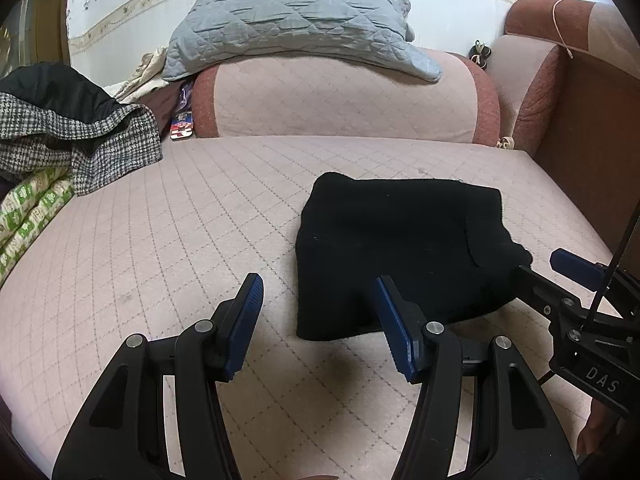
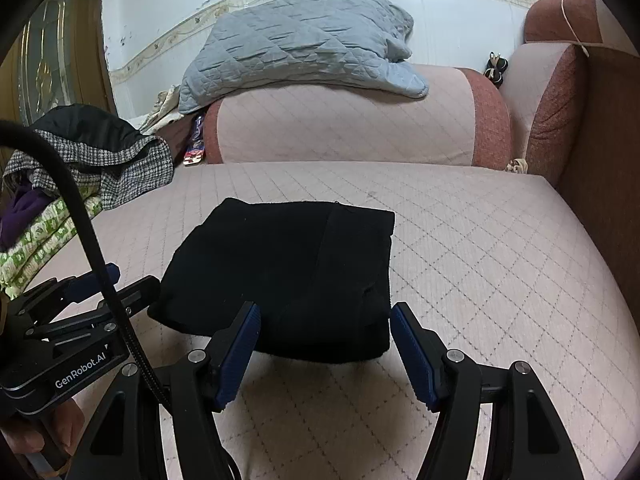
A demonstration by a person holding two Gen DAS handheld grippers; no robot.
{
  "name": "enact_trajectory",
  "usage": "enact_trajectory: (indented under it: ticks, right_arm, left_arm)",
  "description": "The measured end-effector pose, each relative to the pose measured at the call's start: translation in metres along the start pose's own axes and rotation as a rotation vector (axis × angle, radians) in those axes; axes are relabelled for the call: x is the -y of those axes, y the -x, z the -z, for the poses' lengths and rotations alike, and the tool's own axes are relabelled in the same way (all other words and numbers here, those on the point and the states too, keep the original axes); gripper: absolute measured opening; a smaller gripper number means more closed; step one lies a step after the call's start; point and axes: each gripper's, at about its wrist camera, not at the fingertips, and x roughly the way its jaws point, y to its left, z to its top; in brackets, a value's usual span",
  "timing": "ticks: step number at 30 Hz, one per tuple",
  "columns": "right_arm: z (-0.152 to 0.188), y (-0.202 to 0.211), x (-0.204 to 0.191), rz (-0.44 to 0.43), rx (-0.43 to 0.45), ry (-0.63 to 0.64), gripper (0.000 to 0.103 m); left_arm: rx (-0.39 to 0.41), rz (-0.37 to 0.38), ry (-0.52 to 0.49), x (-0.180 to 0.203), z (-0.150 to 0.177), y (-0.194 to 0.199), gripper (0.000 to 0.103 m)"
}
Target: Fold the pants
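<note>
The black pants (image 1: 400,248) lie folded into a compact rectangle on the pink quilted sofa seat (image 1: 180,240); they also show in the right wrist view (image 2: 296,276). My left gripper (image 1: 318,296) is open and empty, hovering at the pants' near left corner. My right gripper (image 2: 326,322) is open and empty, just in front of the pants' near edge. In the left wrist view the right gripper (image 1: 560,272) shows at the pants' right edge. In the right wrist view the left gripper (image 2: 116,284) shows at the pants' left edge.
A grey quilted pillow (image 1: 296,20) rests on the sofa's cushion (image 1: 344,96) at the back. A houndstooth and black garment pile (image 1: 76,132) and a green patterned cloth (image 1: 32,216) lie at the left. The brown sofa arm (image 1: 592,140) stands at the right.
</note>
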Motion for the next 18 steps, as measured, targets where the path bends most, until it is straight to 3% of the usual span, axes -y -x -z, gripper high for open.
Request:
enact_trajectory:
  ticks: [12, 18]
  right_arm:
    - [0.015, 0.02, 0.006, 0.003, -0.014, -0.033, 0.065]
    - [0.024, 0.032, 0.014, 0.015, -0.025, -0.051, 0.065]
  left_arm:
    - [0.064, 0.015, -0.006, 0.005, 0.003, 0.025, 0.058]
    - [0.011, 0.045, 0.017, 0.003, 0.014, 0.03, 0.058]
